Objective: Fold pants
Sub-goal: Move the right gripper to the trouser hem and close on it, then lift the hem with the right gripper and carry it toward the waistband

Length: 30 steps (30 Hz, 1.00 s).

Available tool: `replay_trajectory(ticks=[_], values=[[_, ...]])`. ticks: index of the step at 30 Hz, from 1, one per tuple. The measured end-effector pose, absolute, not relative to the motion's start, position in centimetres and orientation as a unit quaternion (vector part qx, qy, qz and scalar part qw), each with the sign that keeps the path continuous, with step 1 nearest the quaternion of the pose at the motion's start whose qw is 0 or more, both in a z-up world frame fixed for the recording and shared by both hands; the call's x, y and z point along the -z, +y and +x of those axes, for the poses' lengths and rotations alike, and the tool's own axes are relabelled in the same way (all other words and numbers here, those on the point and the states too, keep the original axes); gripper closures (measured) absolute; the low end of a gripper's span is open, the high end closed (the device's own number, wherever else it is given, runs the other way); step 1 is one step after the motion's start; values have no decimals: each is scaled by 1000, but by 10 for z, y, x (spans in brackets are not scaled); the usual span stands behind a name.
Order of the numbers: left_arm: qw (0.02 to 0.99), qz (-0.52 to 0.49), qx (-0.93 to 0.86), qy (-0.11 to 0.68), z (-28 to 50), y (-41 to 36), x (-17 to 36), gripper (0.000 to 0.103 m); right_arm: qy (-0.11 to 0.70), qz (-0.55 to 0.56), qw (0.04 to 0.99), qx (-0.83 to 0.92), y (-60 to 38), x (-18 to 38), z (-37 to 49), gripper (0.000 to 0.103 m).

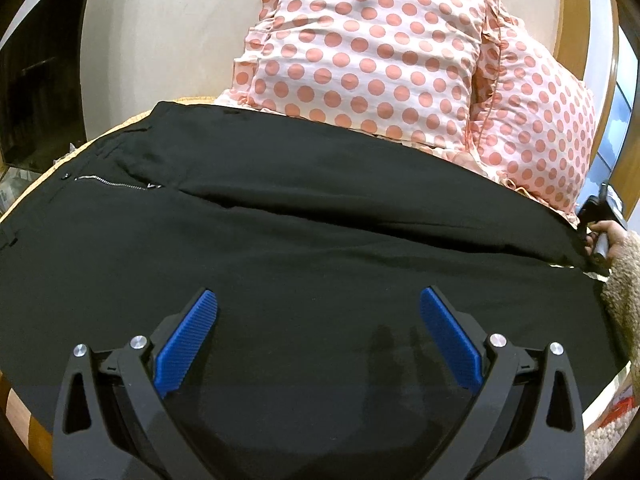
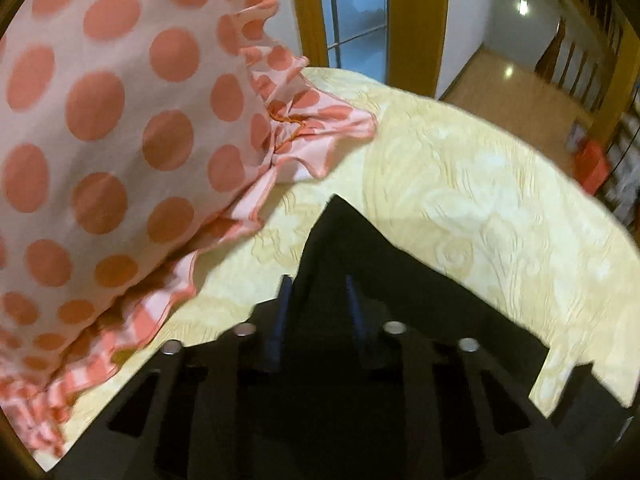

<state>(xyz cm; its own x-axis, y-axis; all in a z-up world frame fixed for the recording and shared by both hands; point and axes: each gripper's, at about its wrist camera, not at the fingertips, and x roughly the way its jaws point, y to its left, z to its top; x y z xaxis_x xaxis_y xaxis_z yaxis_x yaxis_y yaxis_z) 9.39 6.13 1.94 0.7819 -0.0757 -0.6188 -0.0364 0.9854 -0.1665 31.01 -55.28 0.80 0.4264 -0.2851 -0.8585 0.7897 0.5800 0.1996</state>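
Black pants [image 1: 304, 216] lie spread across the bed, waistband and zipper [image 1: 114, 184] at the left. My left gripper [image 1: 318, 300] hovers over the near leg, jaws wide open and empty, blue pads [image 1: 188, 344] showing. My right gripper [image 2: 318, 284] is nearly shut on a corner of the black pants [image 2: 340, 240], with the fabric between its blue fingers [image 2: 282, 312]. The cloth rises to a point above them. The right gripper and hand also show at the far right of the left wrist view [image 1: 596, 224], at the leg ends.
Two pink polka-dot pillows [image 1: 372, 48] [image 2: 100, 128] lie just behind the pants. The yellow patterned bedspread [image 2: 480, 208] extends right. A wooden headboard [image 1: 168, 32] stands behind. A window and a wooden door frame [image 2: 408, 20] lie beyond the bed.
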Motion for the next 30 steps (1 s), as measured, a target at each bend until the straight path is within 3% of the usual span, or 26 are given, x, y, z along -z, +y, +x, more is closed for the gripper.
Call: replay_trajectory(ticks=[3,14,18,22,23,25,26,27,29,30], values=[[941,-81,10,330,94,60,-20,2,381,355,798,303,-556,-15,282,96],[937,-80,-2,339,94,60,-18,2,285,398,840,236,-557,-52,157,100],[937,-82,-3,339,94,60,-18,2,280,428,828,230,-559,-48,118,100],[934,-80,0,347,97,60,-17,2,311,487,794,189,-568,-29,135,97],[935,-79,-3,347,96,59,-17,2,313,489,794,180,-567,-29,145,94],[936,-77,-8,344,95,59,-18,2,322,480,797,177,-565,-31,166,69],[936,-77,-11,343,95,58,-18,2,329,474,795,188,-564,-32,181,40],[936,-77,-12,343,95,59,-18,2,336,465,794,199,-562,-32,196,29],[935,-77,-11,345,96,59,-18,2,356,446,791,222,-562,-33,225,33],[935,-77,-11,347,97,59,-18,2,365,438,787,235,-561,-32,238,43]])
